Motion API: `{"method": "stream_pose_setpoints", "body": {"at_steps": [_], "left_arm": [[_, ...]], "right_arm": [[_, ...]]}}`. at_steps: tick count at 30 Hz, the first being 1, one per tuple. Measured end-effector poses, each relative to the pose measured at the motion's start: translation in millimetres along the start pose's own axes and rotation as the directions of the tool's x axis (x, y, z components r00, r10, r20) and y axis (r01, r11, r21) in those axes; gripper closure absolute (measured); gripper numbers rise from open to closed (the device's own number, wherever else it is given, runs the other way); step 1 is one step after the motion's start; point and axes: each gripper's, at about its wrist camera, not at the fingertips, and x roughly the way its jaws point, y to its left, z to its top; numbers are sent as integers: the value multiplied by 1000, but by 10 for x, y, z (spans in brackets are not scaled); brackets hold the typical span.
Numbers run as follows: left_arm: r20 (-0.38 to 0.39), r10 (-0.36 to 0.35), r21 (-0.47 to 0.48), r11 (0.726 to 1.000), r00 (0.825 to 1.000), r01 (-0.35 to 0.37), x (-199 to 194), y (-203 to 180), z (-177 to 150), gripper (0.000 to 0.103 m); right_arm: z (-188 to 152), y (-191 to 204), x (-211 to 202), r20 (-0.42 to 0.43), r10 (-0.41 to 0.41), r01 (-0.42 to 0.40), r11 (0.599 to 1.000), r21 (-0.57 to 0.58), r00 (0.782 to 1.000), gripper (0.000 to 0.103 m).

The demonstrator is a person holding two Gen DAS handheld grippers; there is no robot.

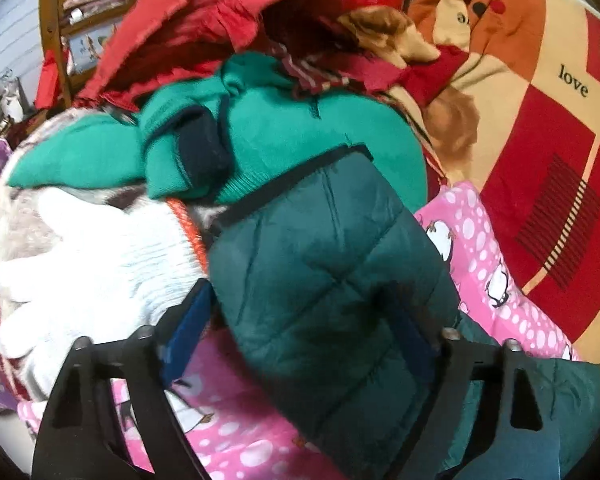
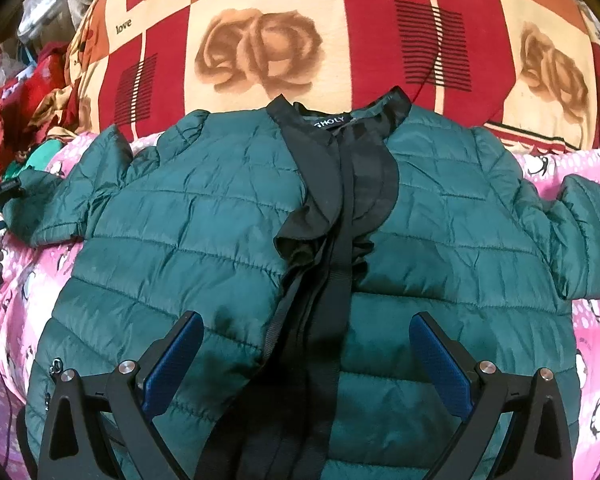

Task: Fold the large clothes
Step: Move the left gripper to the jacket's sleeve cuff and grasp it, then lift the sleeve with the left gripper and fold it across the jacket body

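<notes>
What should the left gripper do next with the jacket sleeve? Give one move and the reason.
Probably close the left gripper on the sleeve: the quilted cuff lies between its open jaws, and the dark green puffer jacket lies flat, front up, with both sleeves spread outward, not yet folded in.

Left gripper (image 1: 300, 320): black angular plastic frame, blue pads, silver screws. Right gripper (image 2: 306, 354): same black frame, blue pads, silver screws.

A dark green quilted jacket (image 2: 204, 216) with black trim is spread on pink penguin-printed sheet (image 2: 592, 320); red-and-cream rose-checked blanket (image 2: 260, 12) beyond.
</notes>
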Motion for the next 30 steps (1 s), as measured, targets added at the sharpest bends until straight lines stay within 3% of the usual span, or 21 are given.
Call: {"method": "stream_pose_setpoints", "body": {"at_steps": [2,4,6,8,13,20,30], "left_arm": [[17,-10,5,1000,1000,10,20,-18,2,20],[25,-49,1,999,998,49,28,-16,0,42],[2,-60,-20,998,998,60,67,17,9,76],[7,-127,-58,990,992,127,13,90,10,86],[45,-198,-26,980,979,200,-296,83,-41,90],[55,-327,29,945,944,325,-828,-76,-165,90],[25,-421,136,900,907,414,-1464,-514,-529,91]], "right_arm": [[-3,-7,19,-5,1,-1,1000,5,1000,1],[-10,-12,34,-12,1,-1,1000,9,1000,1],[-21,-13,36,-13,1,-1,1000,11,1000,1],[-32,-20,34,-15,3,-2,1000,14,1000,1],[-43,-52,30,-10,4,-4,1000,25,1000,1],[-35,-131,-31,5,1,-1,999,47,1000,1],[-59,-266,-203,42,-16,13,998,68,999,1]]}}
